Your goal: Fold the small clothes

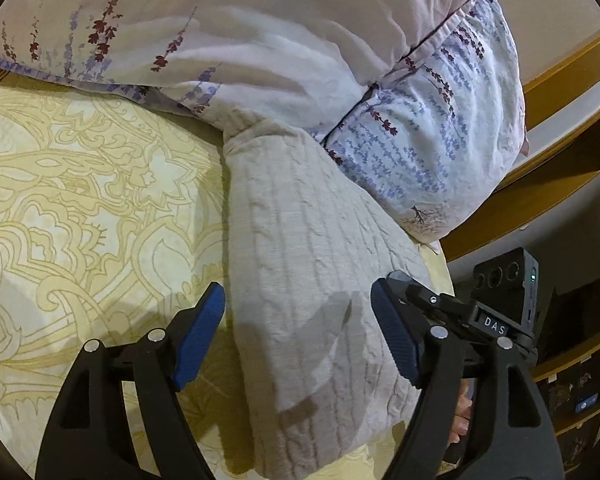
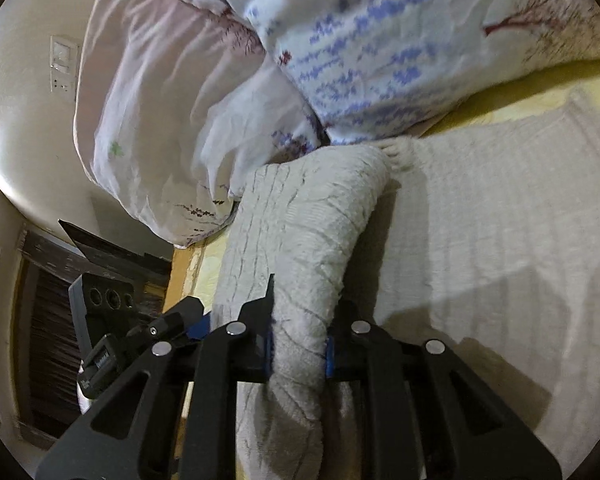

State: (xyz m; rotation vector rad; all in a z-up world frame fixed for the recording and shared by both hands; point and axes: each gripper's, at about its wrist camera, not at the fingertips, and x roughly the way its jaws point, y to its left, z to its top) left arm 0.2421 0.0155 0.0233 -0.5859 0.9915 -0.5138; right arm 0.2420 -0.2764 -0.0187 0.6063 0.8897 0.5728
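Already partly folded, the cream knit sweater [image 1: 300,240] lies on the bed [image 1: 80,180] against the floral pillows [image 1: 419,120], one layer pinched by the right gripper [image 2: 298,350] while the left gripper [image 1: 296,332] has its fingers spread, so tidying remains.

Black claw [image 1: 298,334], blue pads [image 1: 199,336], silver screws

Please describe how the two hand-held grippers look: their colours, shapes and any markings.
Each is black, with angular arms that have triangular cut-outs and round silver pins at the joints. The left hand-held gripper carries ribbed blue pads. Beside it the right hand-held gripper shows a white "DAS" label and a dark camera block with a green light.
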